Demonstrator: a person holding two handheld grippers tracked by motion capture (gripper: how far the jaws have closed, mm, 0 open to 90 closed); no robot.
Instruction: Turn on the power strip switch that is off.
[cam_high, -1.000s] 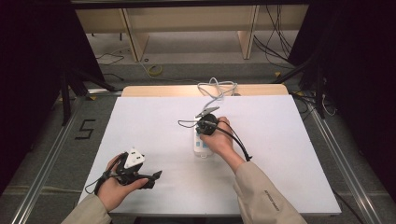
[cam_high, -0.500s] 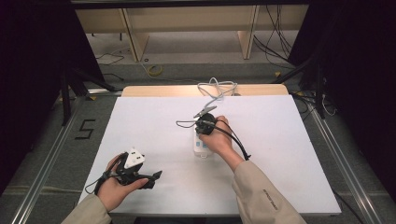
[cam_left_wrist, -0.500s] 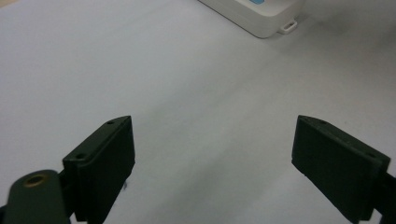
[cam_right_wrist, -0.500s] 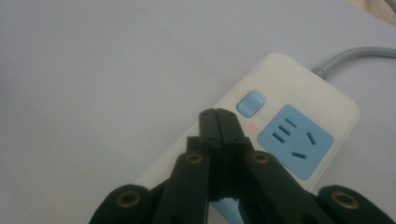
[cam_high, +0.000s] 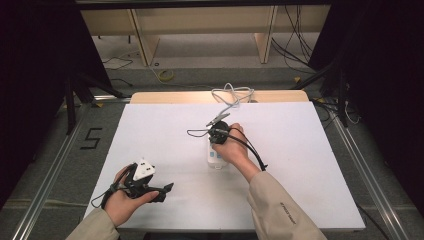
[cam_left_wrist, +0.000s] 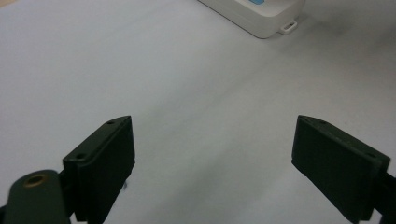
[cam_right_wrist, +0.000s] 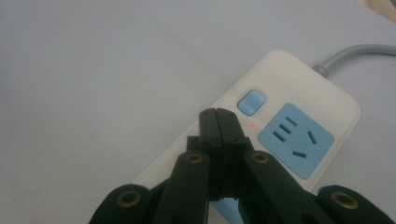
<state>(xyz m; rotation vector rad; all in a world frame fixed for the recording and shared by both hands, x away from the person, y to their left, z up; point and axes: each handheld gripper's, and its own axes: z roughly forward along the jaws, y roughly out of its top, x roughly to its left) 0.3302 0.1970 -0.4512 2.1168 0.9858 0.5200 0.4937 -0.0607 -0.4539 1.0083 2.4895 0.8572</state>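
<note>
Power strip (cam_right_wrist: 261, 140) — switch press
Right gripper (cam_right_wrist: 218, 116), jaws together, tips just short of blue switch (cam_right_wrist: 251, 101); left gripper (cam_left_wrist: 212, 154) agape, well apart.

even overhead light on the white table (cam_high: 165, 130); dark surroundings; close gripper views soft, slightly blurred.

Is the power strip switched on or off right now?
On, it seems: a small red light glows beside the blue switch on the power strip.
</note>
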